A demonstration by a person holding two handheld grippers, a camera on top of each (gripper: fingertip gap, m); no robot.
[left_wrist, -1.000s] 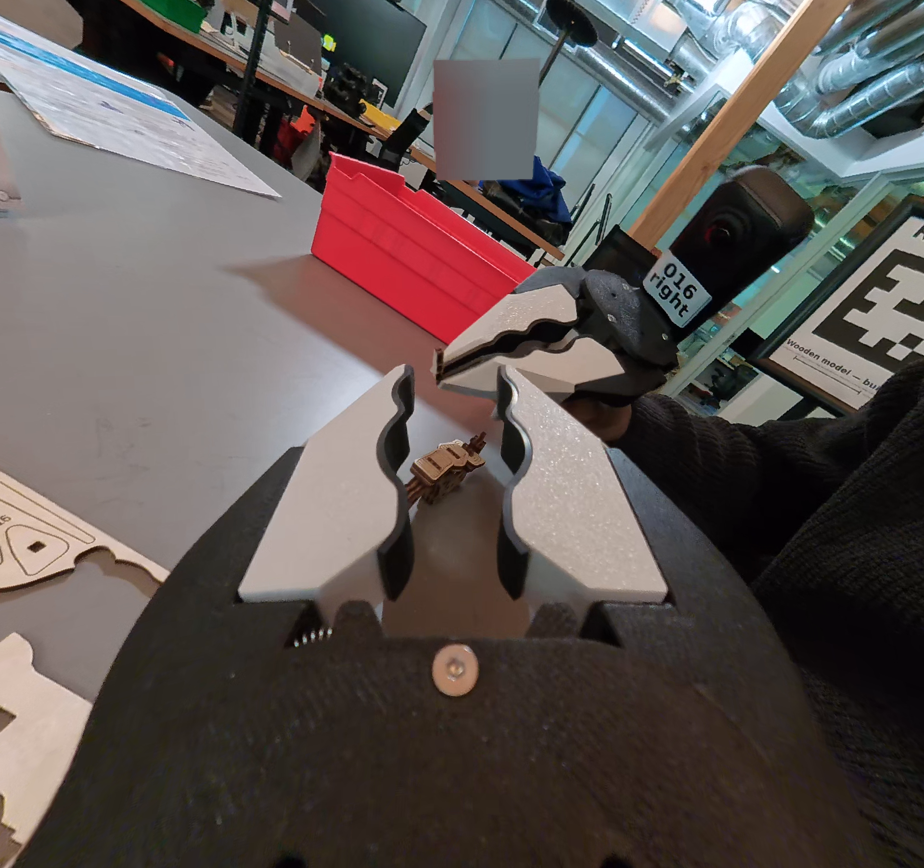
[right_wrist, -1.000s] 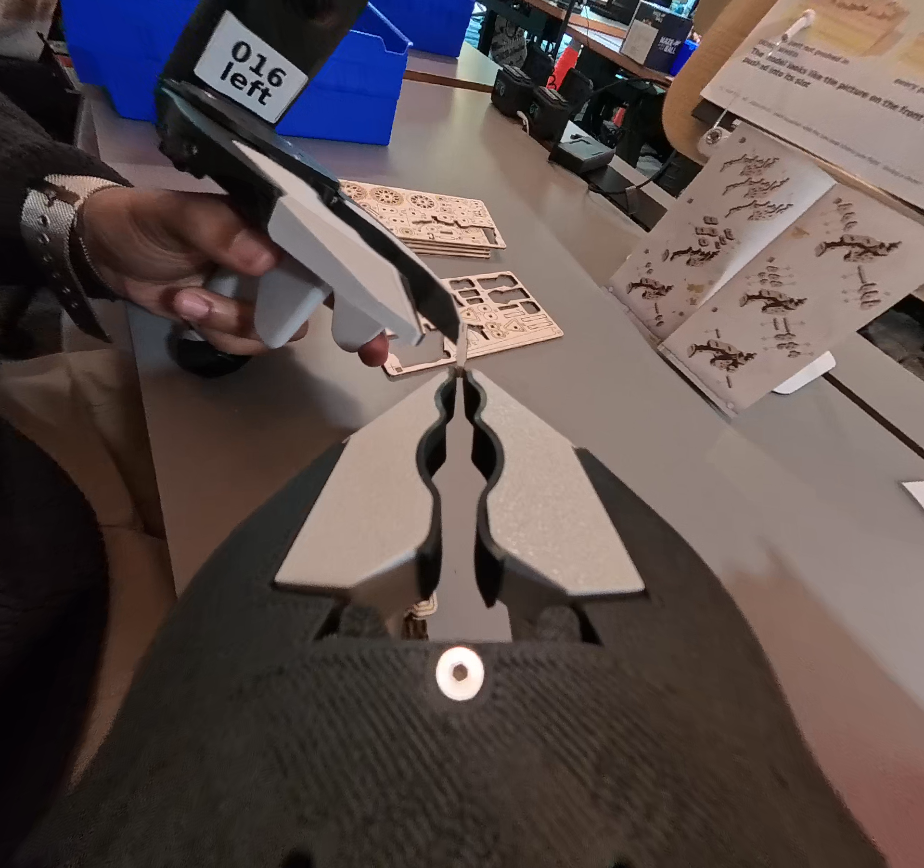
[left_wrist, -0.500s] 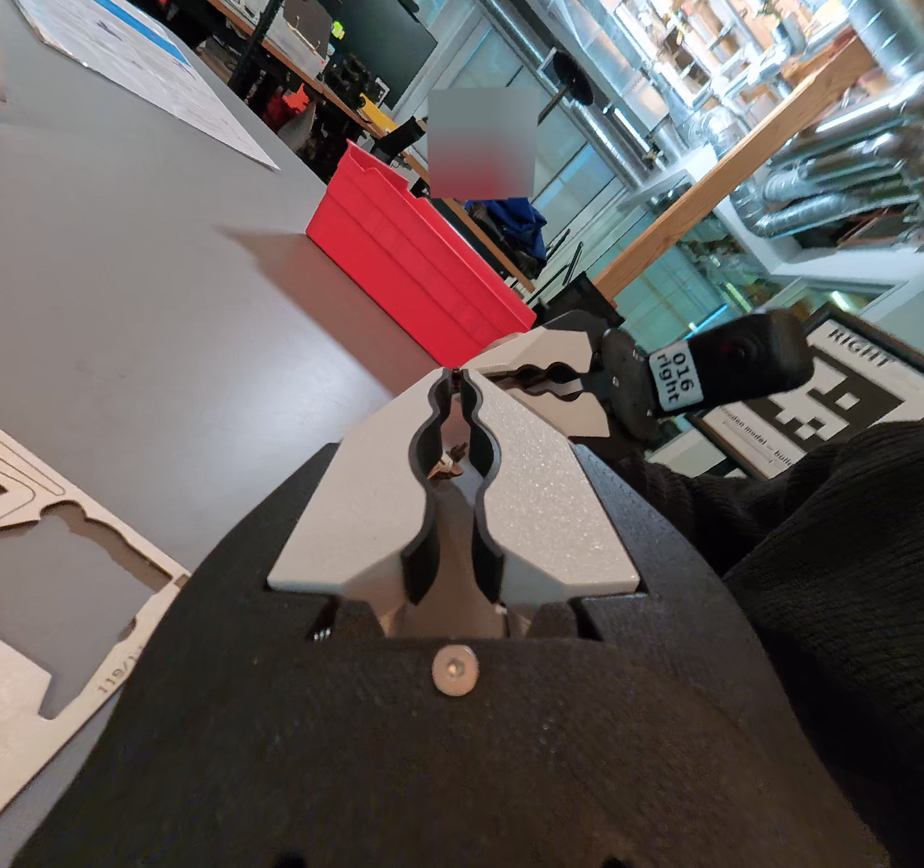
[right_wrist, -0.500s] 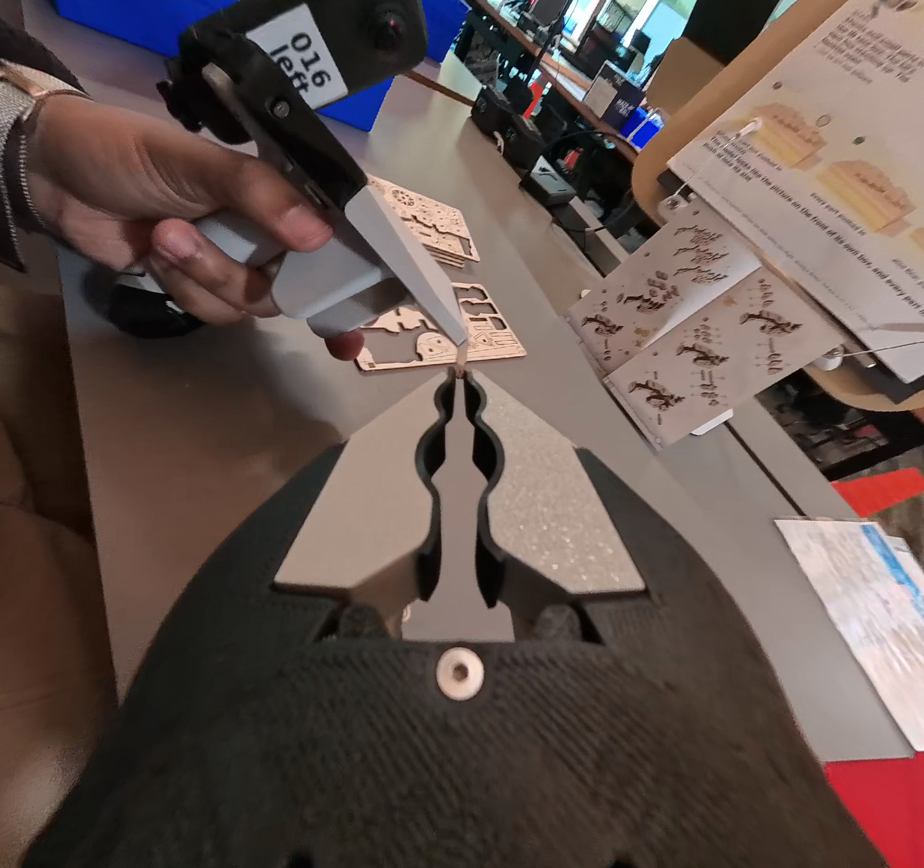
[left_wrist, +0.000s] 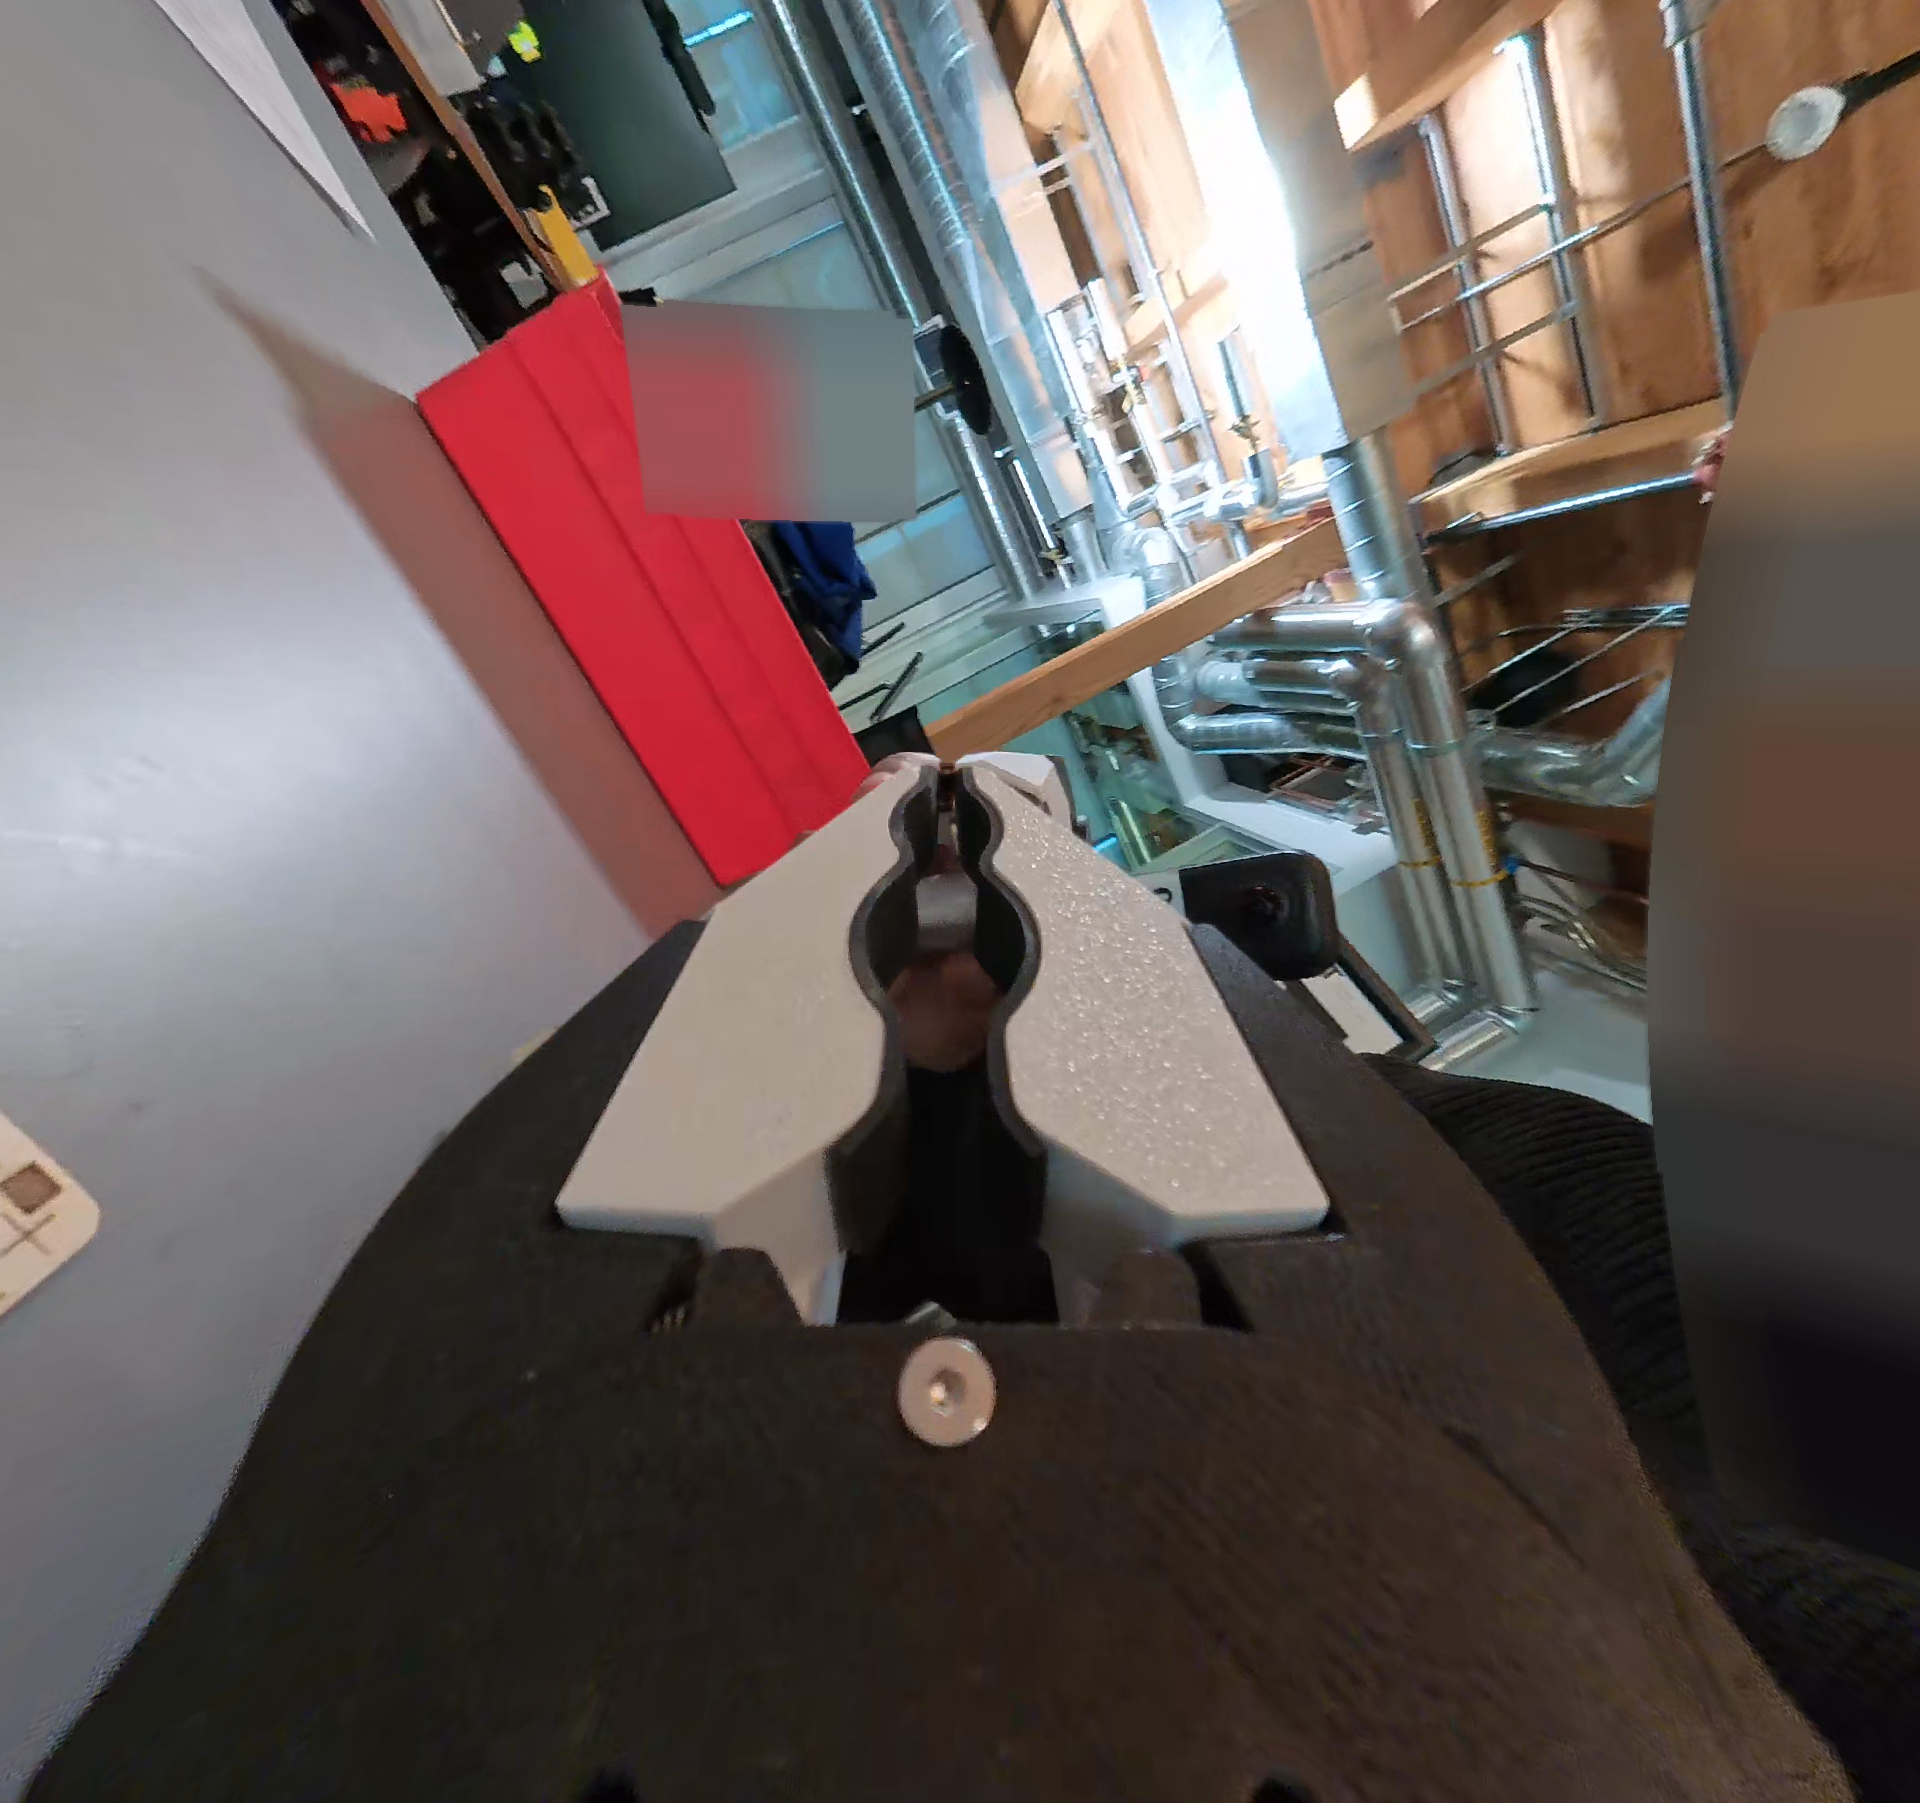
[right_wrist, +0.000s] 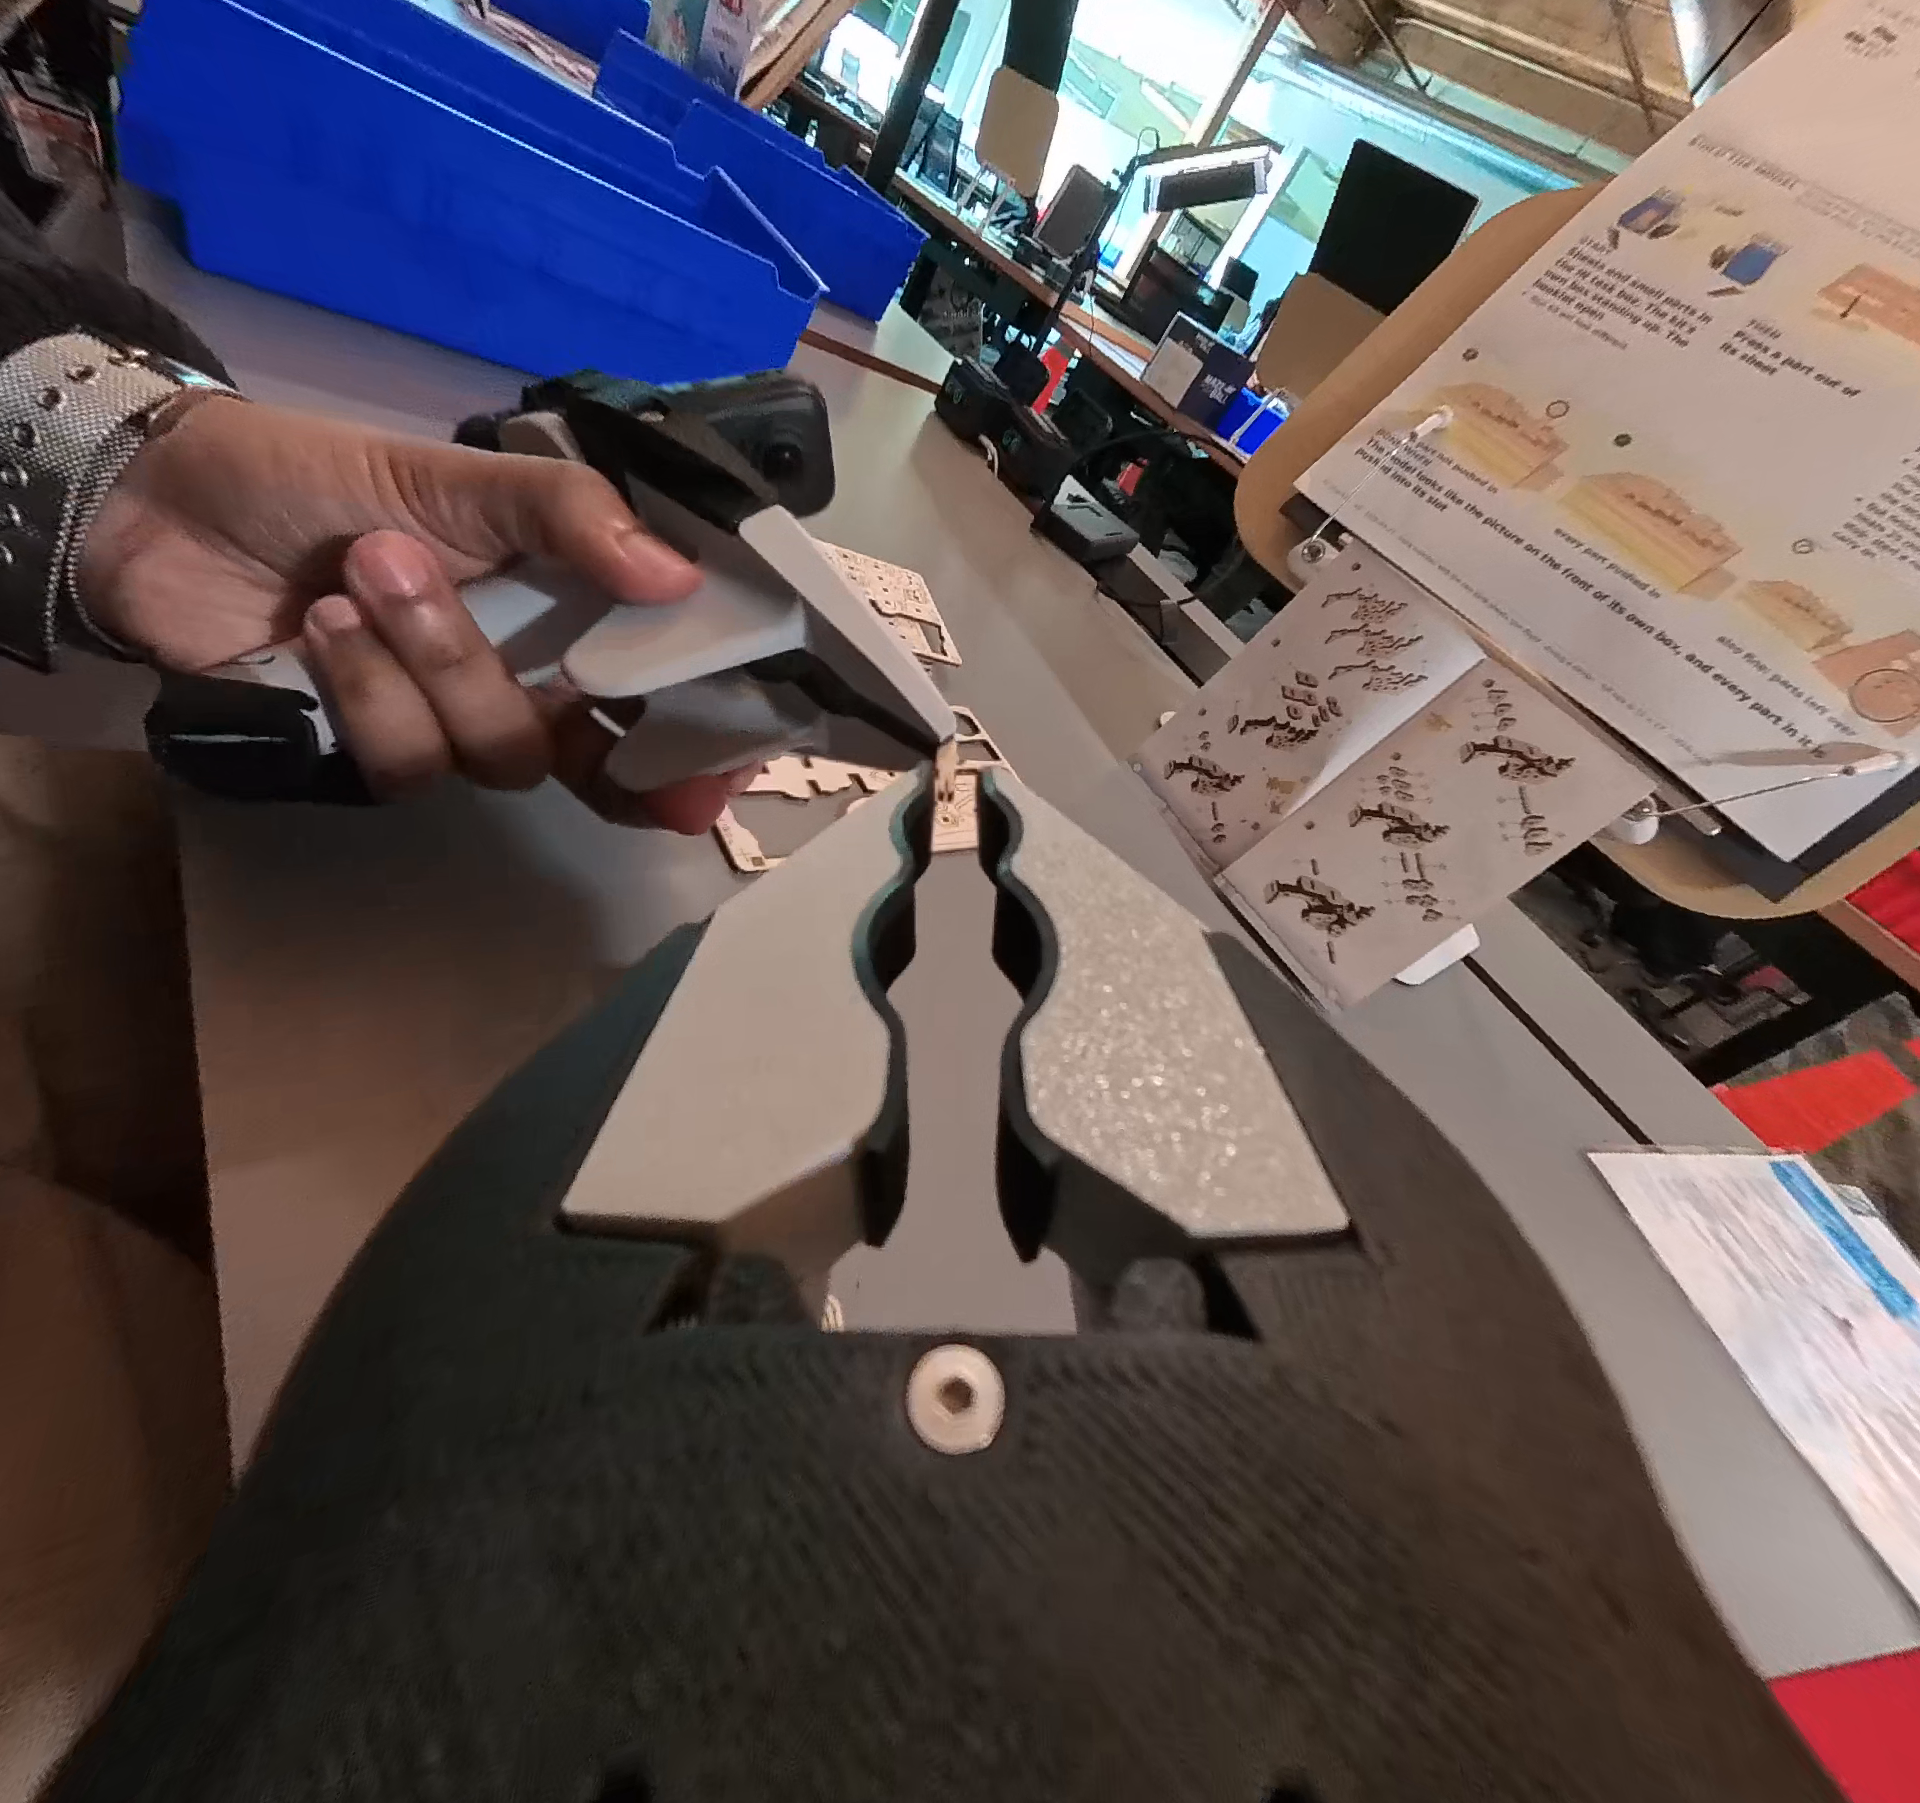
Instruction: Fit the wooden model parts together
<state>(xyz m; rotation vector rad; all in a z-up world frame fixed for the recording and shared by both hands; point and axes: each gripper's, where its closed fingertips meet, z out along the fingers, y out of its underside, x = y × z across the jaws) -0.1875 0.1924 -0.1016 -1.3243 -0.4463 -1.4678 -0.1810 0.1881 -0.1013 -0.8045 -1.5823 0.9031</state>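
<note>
My left gripper [left_wrist: 948, 779] is shut on a small dark wooden part [left_wrist: 947, 789] pinched at its tips, held up off the grey table [left_wrist: 208, 714]. My right gripper [right_wrist: 948, 789] is shut on a thin pale wooden part [right_wrist: 950, 818] that sticks out between its tips. In the right wrist view a hand holds the left gripper [right_wrist: 938, 727], which comes in from the left. Its tips meet my right gripper's tips, and the two wooden parts touch there. In the left wrist view the right gripper [left_wrist: 1029, 785] is mostly hidden behind my left fingers.
A red bin [left_wrist: 644, 610] stands on the table beyond the left gripper. Blue bins [right_wrist: 468, 195] stand at the back left. Punched-out wooden sheets [right_wrist: 883, 590] lie under the grippers. An instruction board [right_wrist: 1662, 506] and picture cards [right_wrist: 1382, 745] stand at the right, and a printed paper [right_wrist: 1787, 1317] lies nearby. Both grippers' tips are close together, under 4 cm apart.
My left gripper closed on the small wooden model on the table and lifted it, tilting upward. Both grippers rose and kept their tips together; the right stayed shut on its part.
</note>
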